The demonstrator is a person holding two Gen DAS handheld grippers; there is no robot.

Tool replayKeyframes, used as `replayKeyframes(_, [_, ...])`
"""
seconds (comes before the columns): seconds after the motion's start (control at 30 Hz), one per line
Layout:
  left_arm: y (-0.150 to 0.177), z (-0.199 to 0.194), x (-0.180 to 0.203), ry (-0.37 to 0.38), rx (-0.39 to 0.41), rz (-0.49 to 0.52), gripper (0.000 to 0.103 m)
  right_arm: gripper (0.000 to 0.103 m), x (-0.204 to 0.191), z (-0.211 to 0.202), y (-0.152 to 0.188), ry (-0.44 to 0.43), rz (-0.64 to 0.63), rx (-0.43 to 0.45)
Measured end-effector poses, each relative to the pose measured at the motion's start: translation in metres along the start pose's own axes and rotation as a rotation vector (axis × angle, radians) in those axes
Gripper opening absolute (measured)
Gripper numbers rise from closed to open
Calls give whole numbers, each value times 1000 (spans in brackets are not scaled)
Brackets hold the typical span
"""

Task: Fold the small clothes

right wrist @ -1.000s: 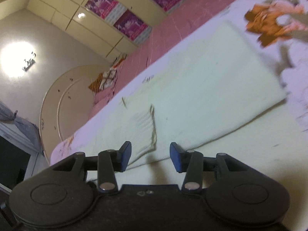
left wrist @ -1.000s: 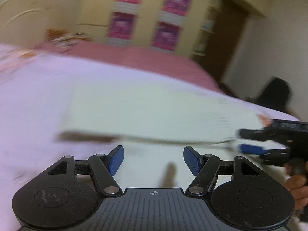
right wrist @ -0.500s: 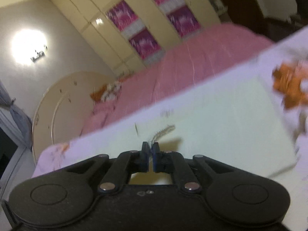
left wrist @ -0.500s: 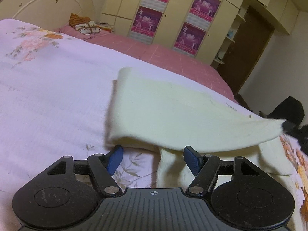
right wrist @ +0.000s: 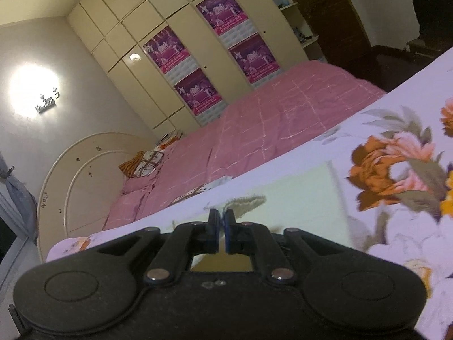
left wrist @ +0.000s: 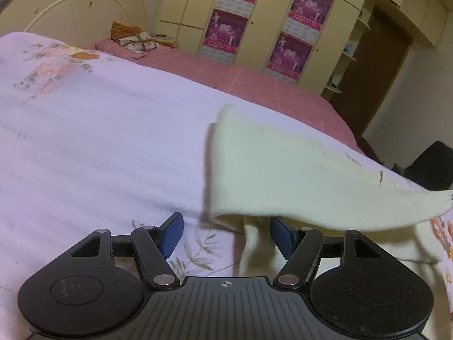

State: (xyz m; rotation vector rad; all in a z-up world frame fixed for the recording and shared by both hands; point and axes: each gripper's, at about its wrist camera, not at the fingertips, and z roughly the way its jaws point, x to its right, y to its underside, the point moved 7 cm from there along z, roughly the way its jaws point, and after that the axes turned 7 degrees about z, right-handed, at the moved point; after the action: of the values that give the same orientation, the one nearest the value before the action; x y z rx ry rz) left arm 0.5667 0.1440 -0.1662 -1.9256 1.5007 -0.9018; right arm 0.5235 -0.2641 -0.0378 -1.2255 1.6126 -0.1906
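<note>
Left wrist view is showing the cream garment (left wrist: pixel 283 175), a soft, faintly fuzzy knit, lying on the lilac bedspread (left wrist: pixel 99 141). Its upper layer is being lifted into a long tapering flap, broad and square-cornered at the left end, narrowing to a point at the right edge of the view, so its long axis is running left to right across the bed. A second cream layer is lying flat beneath it, with a thicker folded edge running toward me between my jaws. The bedspread is looking smooth and finely woven, printed with pale flowers and leaf sprigs.

My left gripper (left wrist: pixel 225 236) is hovering just above the bedspread with its blue-padded jaws spread wide, clasping nothing; the right pad is sitting just beside the lower layer's folded edge, though I cannot tell whether it is touching.

In the right wrist view, my right gripper (right wrist: pixel 221 226) is clenched tight, its jaws pinching a thin ribbed edge of the garment (right wrist: pixel 297 212), which is sticking out just beyond the tips.

Beyond lie a pink checked quilt (left wrist: pixel 254 82), a curved cream headboard (left wrist: pixel 79 14) and glossy cream wardrobe doors carrying purple posters (left wrist: pixel 308 8).
</note>
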Motion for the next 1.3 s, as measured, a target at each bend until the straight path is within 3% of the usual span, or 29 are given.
replayKeyframes(0.4, [-1, 0, -1, 11, -13, 19, 68, 5, 47, -21, -10, 82, 42, 28])
replayKeyframes(0.83, [-2, 1, -5, 21, -20, 35, 68, 5, 72, -19, 11, 126, 48, -26])
replayKeyframes(0.97, [-2, -7, 2, 2, -30, 99, 68, 5, 83, -15, 20, 155, 46, -50])
replayKeyframes(1.03, [-8, -27, 3, -1, 30, 113, 69, 7, 89, -9, 27, 192, 25, -96])
replayKeyframes(1.1, [-19, -45, 12, 23, 108, 158, 69, 18, 86, -15, 23, 226, -36, -69])
replayKeyframes(1.17, [-30, -43, 28, 84, 138, 189, 69, 20, 76, -22, 15, 217, -95, -21])
replayKeyframes(1.3, [-29, 3, 55, 179, 56, 188, 69, 19, 57, 2, 15, 189, -148, -56])
